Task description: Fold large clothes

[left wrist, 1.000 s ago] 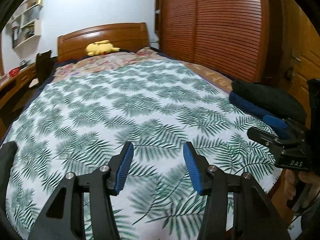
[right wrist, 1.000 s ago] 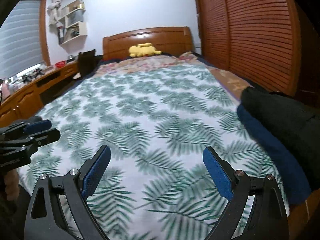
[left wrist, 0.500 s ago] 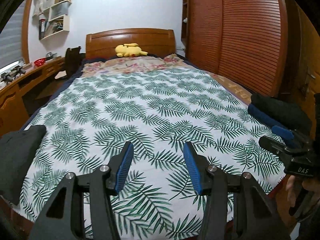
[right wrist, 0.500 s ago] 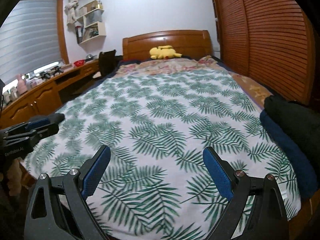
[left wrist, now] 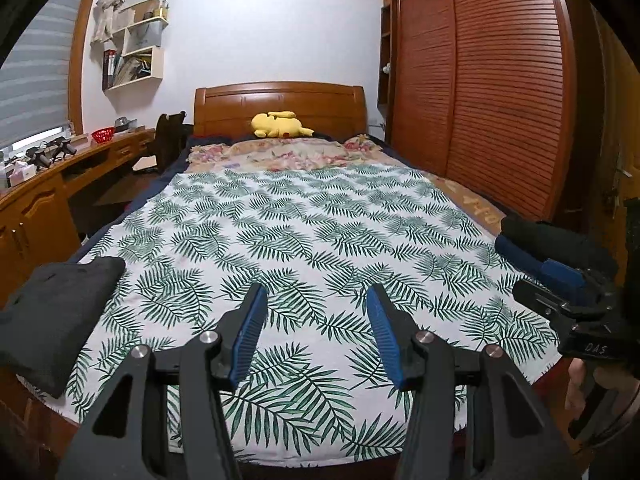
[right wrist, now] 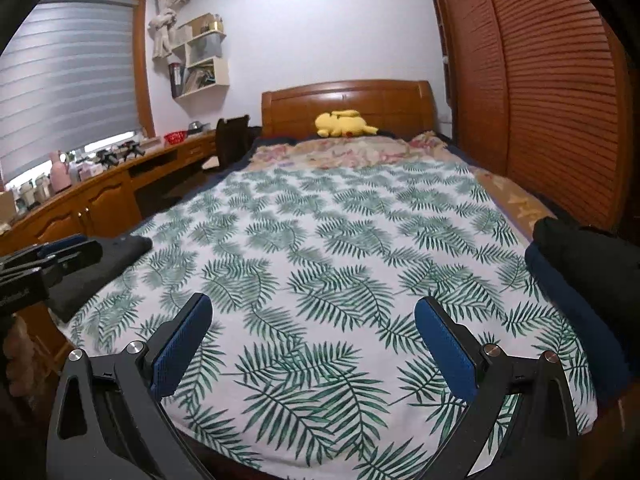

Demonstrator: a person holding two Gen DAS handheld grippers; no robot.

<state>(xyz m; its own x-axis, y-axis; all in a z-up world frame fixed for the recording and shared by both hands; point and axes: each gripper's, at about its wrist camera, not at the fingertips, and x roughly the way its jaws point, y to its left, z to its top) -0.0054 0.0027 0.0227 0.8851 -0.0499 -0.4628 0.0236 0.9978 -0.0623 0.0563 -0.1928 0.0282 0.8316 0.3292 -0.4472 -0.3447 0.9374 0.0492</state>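
Desk (right wrist: 96,196) of honey-coloured wood with panelled cupboard doors runs along the left wall under a grey slatted blind (right wrist: 68,80), its top crowded with bottles and a red basket (right wrist: 175,136); a dark chair (right wrist: 234,136) stands at its far end, close to the bed's left edge. Just inside that edge, at the near-left corner of the bed (left wrist: 280,100), lies a folded charcoal garment (left wrist: 52,312), matte and soft, squared off, its outer side reaching the mattress edge. The left gripper (left wrist: 316,300) hangs above the foot of the bed, its black arms ending in ribbed blue fingers (left wrist: 252,320) set moderately apart and holding nothing. Ahead of it stretches a white bedspread printed with green palm fronds (left wrist: 304,224), smooth and flat, bare across its whole middle up to a floral quilt (left wrist: 280,154), a yellow plush toy (left wrist: 278,124) and the glossy curved wooden headboard. The right gripper (right wrist: 312,314) also hovers over the foot edge, its blue fingers (right wrist: 444,340) spread wide, nothing between them. At the near-right corner sits a stack of folded clothes, a black fleece-like garment (right wrist: 588,268) on top of a navy blue one (right wrist: 580,320), overhanging the right edge of the bedspread. Beyond them a narrow strip of tan patterned mattress shows, then tall reddish louvred wardrobe doors (right wrist: 560,100) stand close along the right side.
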